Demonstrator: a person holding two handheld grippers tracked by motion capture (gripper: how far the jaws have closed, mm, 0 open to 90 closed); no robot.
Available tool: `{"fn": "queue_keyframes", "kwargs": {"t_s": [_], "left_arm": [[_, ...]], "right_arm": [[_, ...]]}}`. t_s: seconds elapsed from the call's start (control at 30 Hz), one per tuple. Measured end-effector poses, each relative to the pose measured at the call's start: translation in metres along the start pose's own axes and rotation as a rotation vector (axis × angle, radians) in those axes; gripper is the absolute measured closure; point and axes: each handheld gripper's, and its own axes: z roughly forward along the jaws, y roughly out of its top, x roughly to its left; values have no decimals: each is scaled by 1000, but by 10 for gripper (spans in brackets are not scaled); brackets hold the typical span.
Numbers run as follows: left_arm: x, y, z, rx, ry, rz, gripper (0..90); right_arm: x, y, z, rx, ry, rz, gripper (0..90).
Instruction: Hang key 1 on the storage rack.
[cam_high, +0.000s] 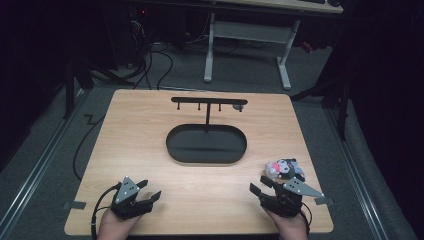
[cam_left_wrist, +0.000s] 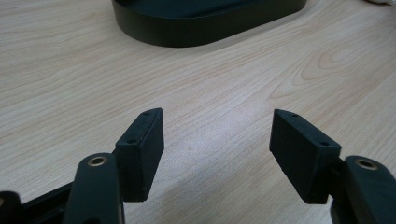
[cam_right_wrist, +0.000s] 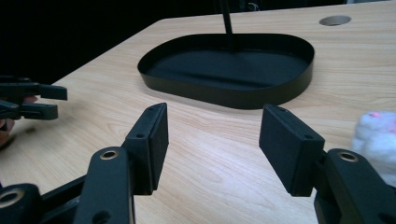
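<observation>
A black oval tray lies in the middle of the wooden table, and a thin post rises from its far side to a black crossbar with small hooks. A small plush toy, white, black and pink, lies on the table at the right, just beyond my right gripper. That gripper is open and empty, aimed at the tray, with the toy off its right jaw. My left gripper stands open near the front left edge, nothing between its jaws, tray ahead.
The table's front edge runs just behind both hands. A round hole is cut in the tabletop beyond the tray. The left gripper appears at the left of the right gripper view. Desk legs and cables stand on the floor behind.
</observation>
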Motion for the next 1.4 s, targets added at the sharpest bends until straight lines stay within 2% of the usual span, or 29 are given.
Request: {"fn": "queue_keyframes", "kwargs": {"t_s": [0.13, 0.17, 0.2, 0.27, 0.3, 0.33, 0.37, 0.4, 0.43, 0.47, 0.5, 0.53, 0.6, 0.63, 0.67, 0.77, 0.83, 0.9, 0.97, 1.0, 1.03, 1.2, 1.33, 1.37, 1.4], "left_arm": [[0, 0, 0, 0, -1, 1, 359], [0, 0, 0, 0, 0, 1, 359], [0, 0, 0, 0, 0, 1, 359], [1, 0, 0, 0, 0, 2, 359], [1, 0, -1, 1, 1, 3, 359], [1, 0, -1, 1, 1, 3, 360], [1, 0, -1, 2, 0, 1, 360], [1, 0, -1, 2, 0, 0, 360], [2, 0, -1, 3, 1, 0, 361], [2, 0, -1, 3, 1, 0, 361], [2, 0, -1, 4, -1, 0, 361], [2, 0, -1, 4, -1, 0, 361], [1, 0, -1, 5, -1, 0, 362], [1, 0, 0, 5, 0, 0, 362], [1, 0, 0, 5, 0, 0, 362], [2, 0, 0, 6, 0, 0, 363], [2, 0, 0, 9, 0, 1, 365], [2, 0, 1, 10, 1, 1, 365], [2, -1, 1, 12, 4, 0, 365], [2, -1, 0, 14, 5, 2, 365], [2, -2, -1, 16, 8, 3, 366], [3, -4, -4, 15, 17, -4, 367], [3, -7, -7, 20, 30, -8, 368], [4, -9, -9, 21, 37, -12, 368], [4, -9, -9, 21, 37, -12, 368]], "right_arm": [[-4, 0, -3, 5, -28, -9, 436], [-9, 0, -5, 17, -72, -35, 451], [-9, 0, -5, 17, -72, -35, 451], [-16, 0, -7, 46, -134, -68, 464], [-25, -1, -11, 60, -177, -73, 474], [-25, -1, -11, 60, -177, -73, 474], [-35, -1, -17, 69, -222, -69, 476], [-35, -1, -17, 69, -222, -69, 476], [-44, -1, -23, 69, -262, -59, 480], [-44, -1, -23, 69, -262, -59, 480], [-52, -1, -29, 79, -313, -68, 483], [-52, -1, -29, 79, -313, -68, 483], [-63, -1, -36, 96, -377, -92, 484], [-67, -1, -39, 98, -398, -91, 484], [-67, -1, -39, 98, -398, -91, 484], [-80, -2, -48, 99, -451, -77, 483], [-94, -5, -55, 102, -496, -32, 484], [-97, -5, -55, 110, -503, -25, 484], [-107, -9, -57, 125, -521, 16, 486], [-107, -9, -57, 125, -521, 16, 486], [-112, -11, -56, 131, -515, 40, 480], [-116, -12, -51, 123, -479, 86, 454], [-108, -6, -40, 84, -458, 60, 441], [-96, 0, -32, 67, -436, 4, 528], [-90, 4, -26, 63, -419, -23, 614]]}}
